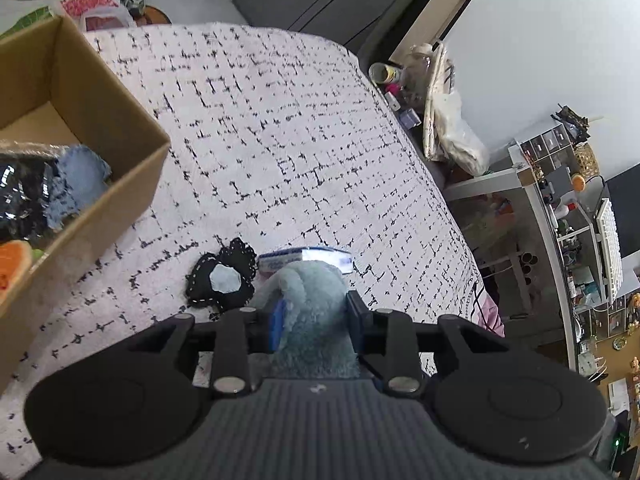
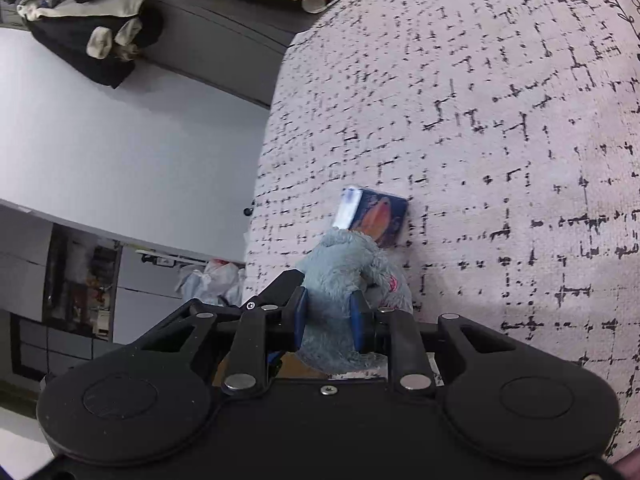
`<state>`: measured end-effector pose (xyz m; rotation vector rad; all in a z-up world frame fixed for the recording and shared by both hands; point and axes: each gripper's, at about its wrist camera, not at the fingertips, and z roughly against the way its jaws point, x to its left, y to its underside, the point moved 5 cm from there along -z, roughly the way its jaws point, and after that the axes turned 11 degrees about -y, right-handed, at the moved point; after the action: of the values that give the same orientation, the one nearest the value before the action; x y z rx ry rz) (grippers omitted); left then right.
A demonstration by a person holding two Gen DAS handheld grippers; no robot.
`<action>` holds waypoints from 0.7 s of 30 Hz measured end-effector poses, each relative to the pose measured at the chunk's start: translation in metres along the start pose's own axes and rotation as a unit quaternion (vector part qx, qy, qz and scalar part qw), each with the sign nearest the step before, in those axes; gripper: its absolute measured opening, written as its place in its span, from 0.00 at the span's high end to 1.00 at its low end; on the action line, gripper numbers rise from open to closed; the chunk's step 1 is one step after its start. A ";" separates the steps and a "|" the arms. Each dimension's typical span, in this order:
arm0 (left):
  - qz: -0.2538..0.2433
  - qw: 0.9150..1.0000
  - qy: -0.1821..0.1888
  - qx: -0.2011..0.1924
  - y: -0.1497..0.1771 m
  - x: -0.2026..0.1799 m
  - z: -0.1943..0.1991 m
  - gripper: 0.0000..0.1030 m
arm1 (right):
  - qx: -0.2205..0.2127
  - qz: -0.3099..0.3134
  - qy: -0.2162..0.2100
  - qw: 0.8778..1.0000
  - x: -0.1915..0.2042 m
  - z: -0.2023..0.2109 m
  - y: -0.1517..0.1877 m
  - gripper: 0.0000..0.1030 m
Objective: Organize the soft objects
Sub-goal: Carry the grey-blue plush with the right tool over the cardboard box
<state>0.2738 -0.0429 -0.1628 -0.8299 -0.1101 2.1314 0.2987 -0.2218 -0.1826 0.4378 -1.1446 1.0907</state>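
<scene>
My left gripper (image 1: 315,316) is shut on a grey-blue plush toy (image 1: 312,300) and holds it over the bed. My right gripper (image 2: 328,316) is shut on the same grey-blue plush toy (image 2: 344,276), which shows a small pink patch on one side. A cardboard box (image 1: 100,108) stands on the bed at the left and holds denim scraps (image 1: 78,180), a dark shiny item and an orange soft thing (image 1: 14,264). A black crocheted piece (image 1: 224,276) lies on the bed just ahead of the left gripper.
A blue pack (image 1: 308,258) lies on the patterned bedspread (image 1: 300,140) beyond the plush; it also shows in the right wrist view (image 2: 376,216). A cluttered side table (image 1: 404,88) and a desk (image 1: 568,220) stand to the right of the bed.
</scene>
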 end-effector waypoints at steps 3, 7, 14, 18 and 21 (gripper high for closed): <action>-0.001 1.000 -0.005 -0.009 -0.003 0.002 0.011 0.70 | 0.008 0.006 -0.008 1.000 0.009 -0.002 0.004 0.78; -0.004 1.000 -0.010 -0.020 -0.010 0.005 0.026 0.70 | 0.015 0.023 -0.020 0.999 0.024 -0.004 0.010 0.78; -0.011 0.999 -0.016 -0.040 -0.022 0.015 0.053 0.70 | 0.036 0.065 -0.044 0.996 0.051 -0.009 0.027 0.75; -0.014 0.999 -0.022 -0.046 -0.028 0.023 0.066 0.70 | 0.044 0.082 -0.055 0.994 0.062 -0.014 0.036 0.75; -0.014 0.998 -0.022 -0.053 -0.032 0.031 0.076 0.70 | 0.048 0.096 -0.066 0.992 0.071 -0.018 0.044 0.75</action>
<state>0.2366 0.0160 -0.1088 -0.8376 -0.2594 2.1320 0.2703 -0.1554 -0.1371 0.4883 -1.2731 1.3038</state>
